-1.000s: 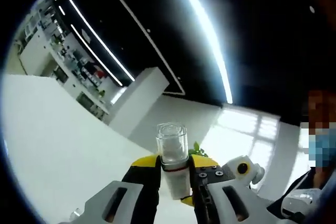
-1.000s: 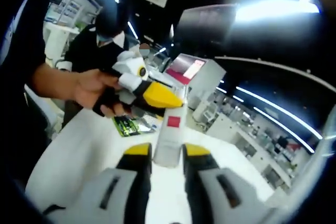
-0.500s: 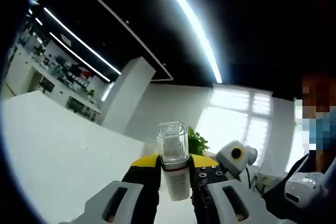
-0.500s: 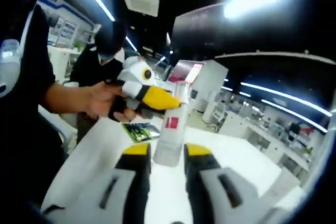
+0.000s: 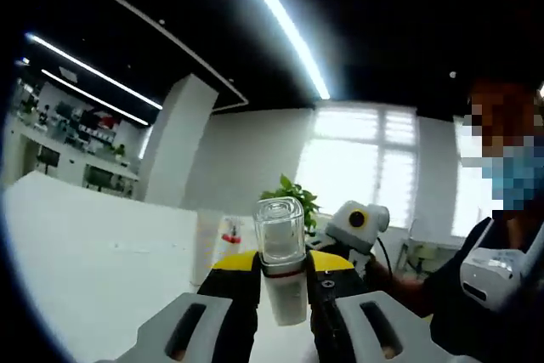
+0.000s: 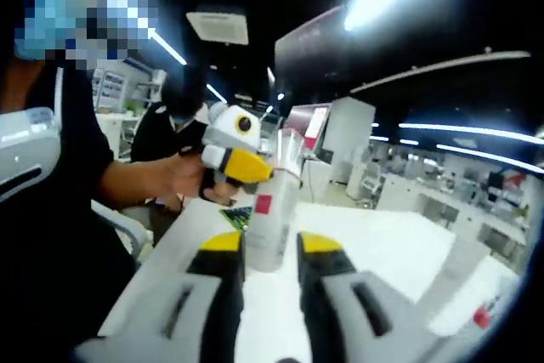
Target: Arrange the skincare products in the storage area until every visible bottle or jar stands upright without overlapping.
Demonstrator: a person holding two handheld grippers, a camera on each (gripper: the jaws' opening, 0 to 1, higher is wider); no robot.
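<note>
Bottle (image 5: 281, 274), clear-capped: I'm gripping it w/ both grippers, left (image 5: 283, 278) near cap, right (image 6: 270, 248) at base; next, standing it upright.

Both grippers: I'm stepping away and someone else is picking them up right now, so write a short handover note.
Left gripper: shut on the neck of the white bottle, below its clear cap.
Right gripper: shut on the lower body of the same bottle, red label showing.
Position: the bottle is held in the air above the white table. Another white bottle stands on the table beyond.
Done: the bottle is picked up.
Left: stand it upright in the storage area without overlap, then release both grippers.
</note>
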